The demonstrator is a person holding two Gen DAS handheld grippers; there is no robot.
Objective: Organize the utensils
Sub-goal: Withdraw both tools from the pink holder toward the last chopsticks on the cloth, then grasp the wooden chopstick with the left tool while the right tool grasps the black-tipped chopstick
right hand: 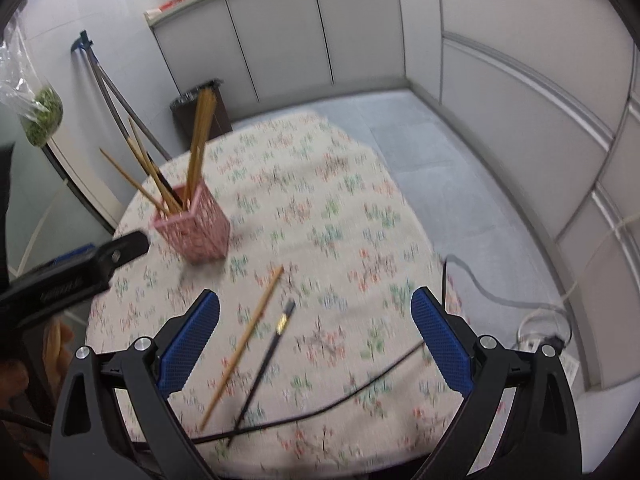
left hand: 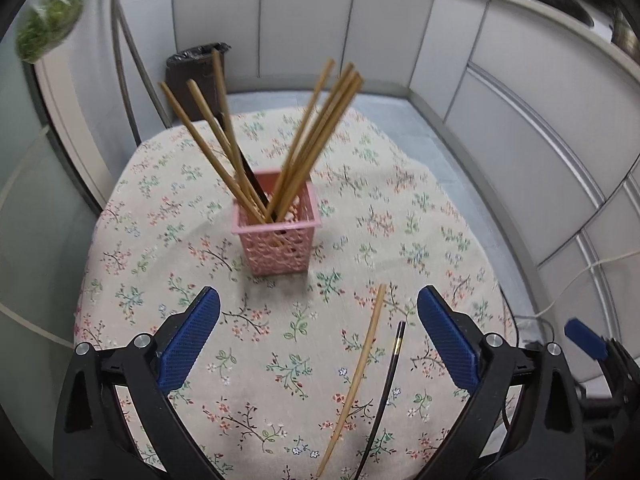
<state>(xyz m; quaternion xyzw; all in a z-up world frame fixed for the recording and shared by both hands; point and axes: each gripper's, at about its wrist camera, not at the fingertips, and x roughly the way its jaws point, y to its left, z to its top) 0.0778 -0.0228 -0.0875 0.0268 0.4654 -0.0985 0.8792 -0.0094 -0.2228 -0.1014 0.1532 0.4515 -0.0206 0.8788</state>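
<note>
A pink lattice basket [left hand: 278, 234] stands upright on the floral tablecloth [left hand: 192, 280] and holds several wooden chopsticks [left hand: 320, 132] plus one dark one. A loose wooden chopstick [left hand: 354, 384] and a black chopstick [left hand: 386, 392] lie side by side on the cloth. My left gripper [left hand: 318, 308] is open and empty, the loose pair between its fingers and nearer the right one. In the right wrist view the basket [right hand: 194, 228], wooden chopstick [right hand: 244, 344] and black chopstick [right hand: 266, 364] show again; my right gripper [right hand: 316, 308] is open and empty above them.
A thin black cable [right hand: 340, 398] crosses the near table edge. A dark bin [left hand: 200, 76] stands on the floor behind the table. Grey cabinets [left hand: 520, 128] curve along the back and right. The left gripper's body [right hand: 72, 276] shows at the right view's left edge.
</note>
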